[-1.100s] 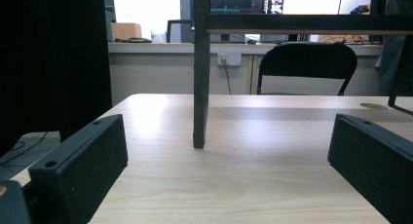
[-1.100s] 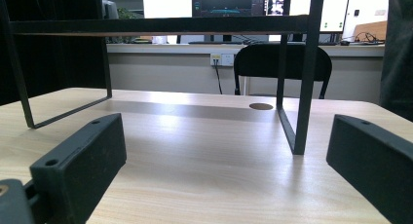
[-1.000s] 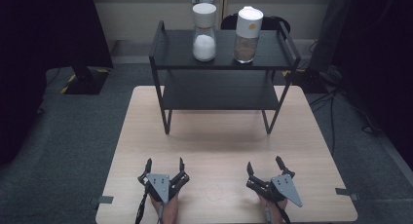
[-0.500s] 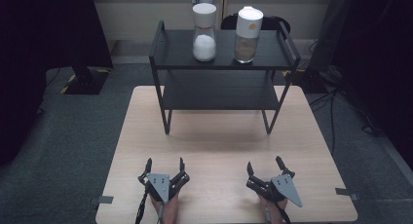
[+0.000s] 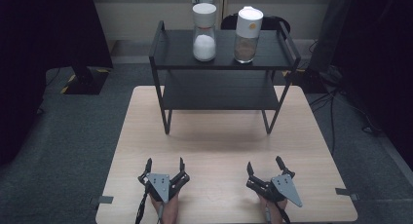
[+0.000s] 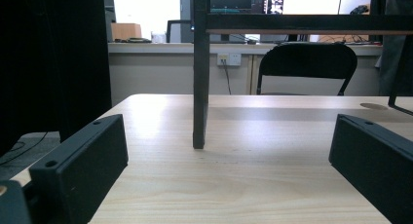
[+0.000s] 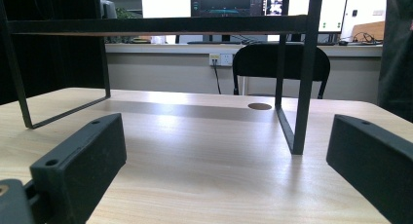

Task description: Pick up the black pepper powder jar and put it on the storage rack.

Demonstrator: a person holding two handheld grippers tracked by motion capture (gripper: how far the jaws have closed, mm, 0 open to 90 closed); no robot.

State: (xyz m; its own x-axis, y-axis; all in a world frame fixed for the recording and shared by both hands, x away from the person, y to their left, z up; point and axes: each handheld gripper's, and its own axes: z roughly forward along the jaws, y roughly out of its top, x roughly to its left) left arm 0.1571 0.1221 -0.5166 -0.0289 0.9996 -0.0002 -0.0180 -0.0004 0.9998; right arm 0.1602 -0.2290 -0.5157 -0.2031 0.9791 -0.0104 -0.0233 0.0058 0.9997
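Note:
A black two-tier metal shelf (image 5: 221, 95) stands at the far half of the light wooden table (image 5: 136, 151). On its top tier stand two white-lidded jars: one with white grains (image 5: 204, 25) at left, one with brown contents (image 5: 247, 28) at right. My left gripper (image 5: 165, 164) rests open near the table's front edge, left of centre, nothing between its jaws. My right gripper (image 5: 265, 163) rests open at the front right, also with nothing in it. In the left gripper view a shelf leg (image 6: 199, 87) rises straight ahead; in the right gripper view a leg (image 7: 304, 83) stands ahead to the right.
A black chair (image 5: 253, 22) stands behind the shelf by the back wall. Dark equipment and cables (image 5: 341, 83) lie on the grey floor at right, a black stand base (image 5: 83, 80) at left. Bare tabletop lies between the grippers and the shelf.

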